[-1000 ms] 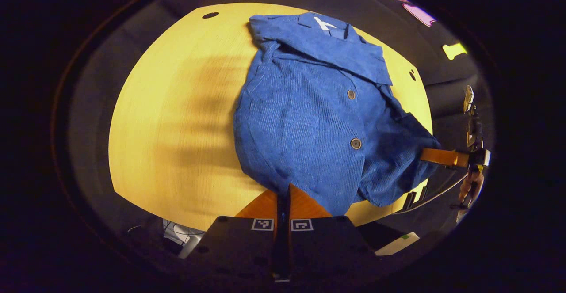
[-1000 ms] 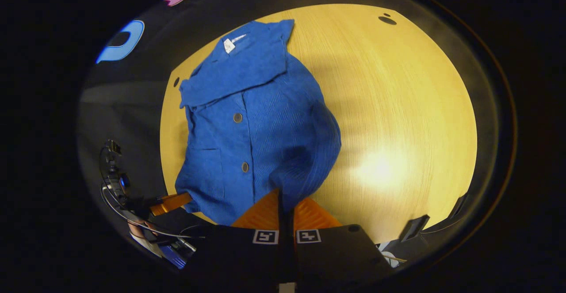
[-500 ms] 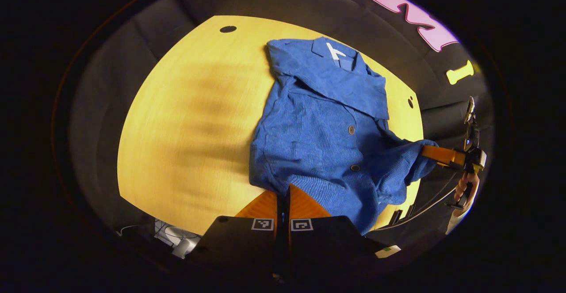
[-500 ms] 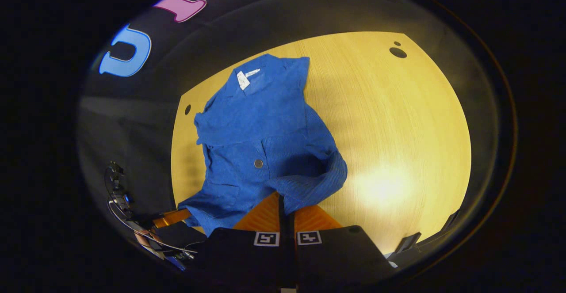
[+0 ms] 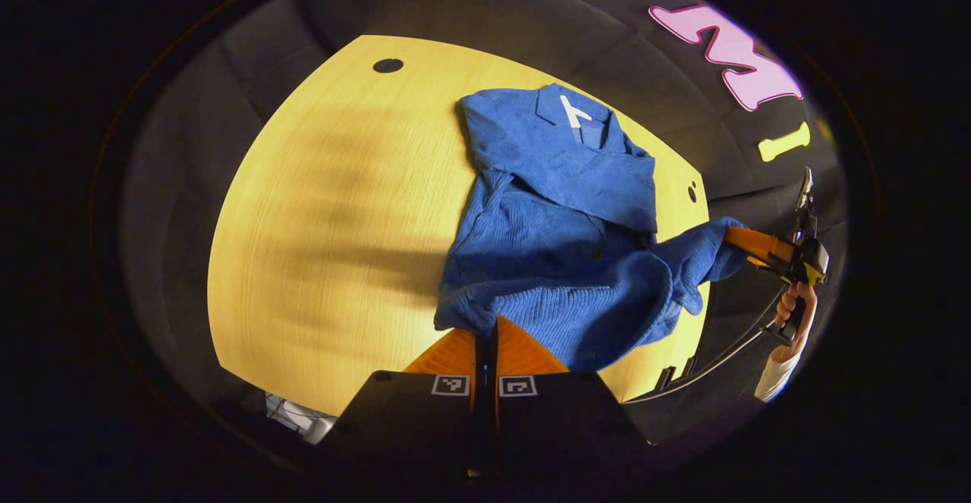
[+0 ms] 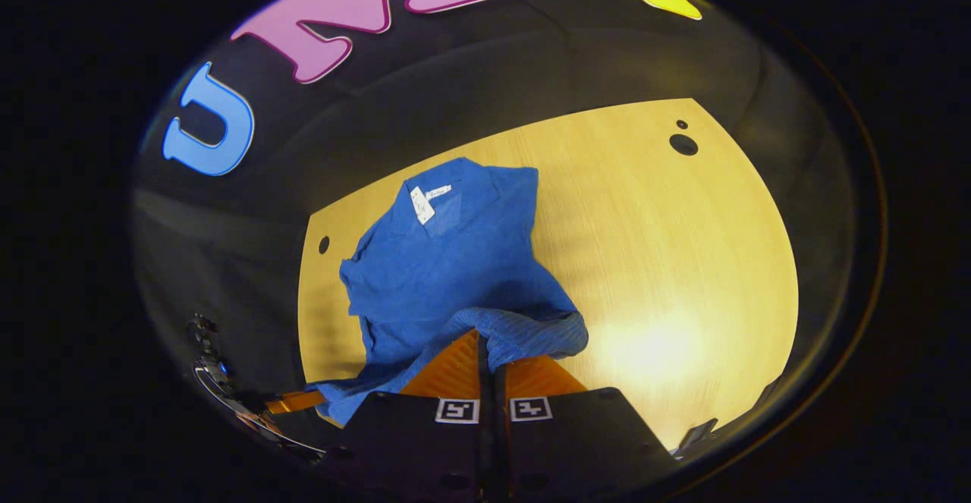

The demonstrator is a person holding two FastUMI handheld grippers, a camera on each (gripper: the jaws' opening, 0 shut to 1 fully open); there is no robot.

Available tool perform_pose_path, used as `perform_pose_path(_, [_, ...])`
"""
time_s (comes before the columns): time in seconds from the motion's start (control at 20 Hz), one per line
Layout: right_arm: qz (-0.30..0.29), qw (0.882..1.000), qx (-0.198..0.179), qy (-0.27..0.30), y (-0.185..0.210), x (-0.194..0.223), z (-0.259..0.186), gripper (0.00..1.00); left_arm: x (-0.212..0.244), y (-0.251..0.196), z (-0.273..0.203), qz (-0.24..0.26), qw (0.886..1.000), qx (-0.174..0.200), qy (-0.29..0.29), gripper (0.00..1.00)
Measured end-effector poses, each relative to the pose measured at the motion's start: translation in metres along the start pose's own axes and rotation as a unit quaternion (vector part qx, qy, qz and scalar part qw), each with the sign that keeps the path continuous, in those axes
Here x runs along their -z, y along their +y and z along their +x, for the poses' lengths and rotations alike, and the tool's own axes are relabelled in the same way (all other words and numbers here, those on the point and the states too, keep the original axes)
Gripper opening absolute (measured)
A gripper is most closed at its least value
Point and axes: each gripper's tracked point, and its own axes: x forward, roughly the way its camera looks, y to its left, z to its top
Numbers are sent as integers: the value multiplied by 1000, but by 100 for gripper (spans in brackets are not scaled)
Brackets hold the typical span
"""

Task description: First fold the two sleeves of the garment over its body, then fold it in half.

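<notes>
A blue corduroy shirt (image 5: 561, 207) lies on the yellow round table (image 5: 318, 222), collar at the far side, both sleeves folded over its body. Its bottom hem is raised off the table. My left gripper (image 5: 486, 330) is shut on one hem corner, and the cloth drapes over its orange fingers (image 5: 523, 351). Farther right in the left gripper view, a hand holds my right gripper (image 5: 732, 241), which pinches the other hem corner. In the right gripper view the shirt (image 6: 447, 260) rises to my right gripper (image 6: 485, 344), shut on the hem; my left gripper (image 6: 292, 400) shows at the lower left.
The wooden table (image 6: 683, 260) has wide bare areas beside the shirt and small dark holes (image 6: 683, 143) near its rim. Black booth cloth surrounds it. A cable (image 5: 713, 359) hangs below the hand at the table's near edge.
Both grippers have lifted the hem higher and carried it toward the collar. The lower buttons are now covered by the raised cloth.
</notes>
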Motion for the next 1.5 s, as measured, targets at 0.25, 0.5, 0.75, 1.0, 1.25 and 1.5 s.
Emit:
perform_pose_path(0.25, [26,999,12,15,-15,-36,34,1,-62,-11,9,8,1000,7,3,0])
perform_pose_path(0.5, [18,1000,10,21,-17,-85,90,1,-109,3,47,-26,999,-2,29,0])
perform_pose_path(0.75, [9,1000,-3,18,-10,-124,137,0,-155,18,67,-61,998,10,22,0])
perform_pose_path(1.0, [11,1000,-21,2,-19,-149,167,0,-185,20,86,-57,998,29,10,0])
perform_pose_path(1.25, [43,997,-52,-27,-10,-167,196,6,-207,38,110,-59,998,3,-7,4])
perform_pose_path(1.5, [72,987,-113,-83,14,-194,197,70,-244,13,108,-100,984,70,-131,68])
